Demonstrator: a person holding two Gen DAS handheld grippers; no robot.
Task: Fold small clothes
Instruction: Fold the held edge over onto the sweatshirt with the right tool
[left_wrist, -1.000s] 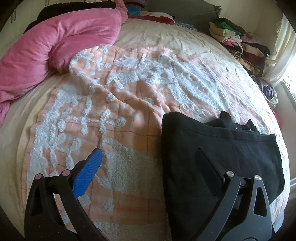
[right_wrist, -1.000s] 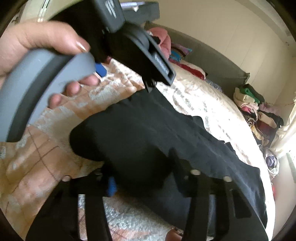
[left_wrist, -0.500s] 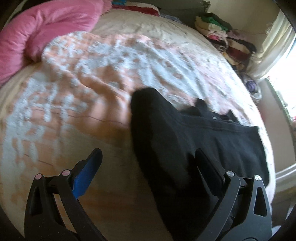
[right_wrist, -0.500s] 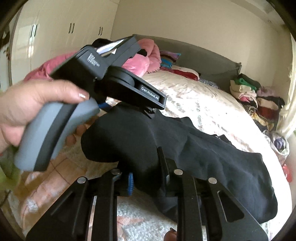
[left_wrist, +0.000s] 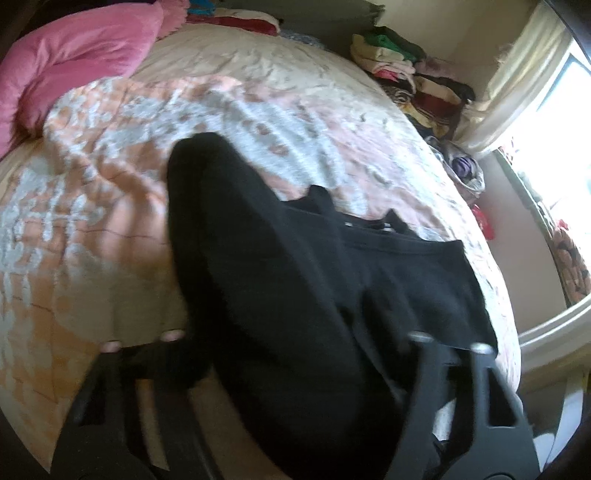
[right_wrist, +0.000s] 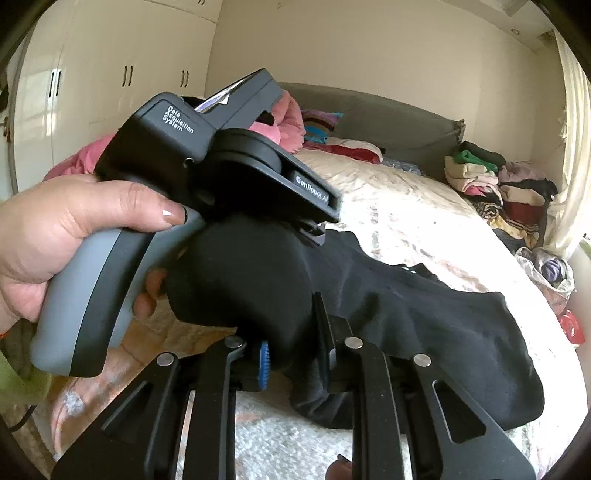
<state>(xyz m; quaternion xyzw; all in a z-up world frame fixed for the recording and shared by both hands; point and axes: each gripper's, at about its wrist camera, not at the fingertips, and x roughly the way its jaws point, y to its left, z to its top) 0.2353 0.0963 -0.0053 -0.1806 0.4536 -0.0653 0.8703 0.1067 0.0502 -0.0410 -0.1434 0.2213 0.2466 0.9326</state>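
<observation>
- The black garment (right_wrist: 388, 317) is lying across the near side of the bed (right_wrist: 406, 206), with one end being raised off the bedspread (left_wrist: 110, 206).
- The right hand-held gripper (right_wrist: 295, 362) is clenching that raised end: its fingers, one carrying a blue pad, are closing on a fold of the black cloth.
- The left hand-held gripper (left_wrist: 295, 332) is sitting over the garment with cloth draping between its fingers; whether it is pinching the cloth I cannot tell, as the view is blurred and the fingertips are hidden.
- The left hand (right_wrist: 70, 236) is wrapping the grey handle, thumb on top, tilting the tool down toward the garment.
- Likely risk: the thick bunched fold slipping out of the right grip, dropping the end in a heap.
- Another risk: the far end, lying toward the bed's window-side edge, dragging or sliding off as the near end is being pulled.
- The soft bedspread could be wrinkling underneath, leaving a crooked fold.
</observation>
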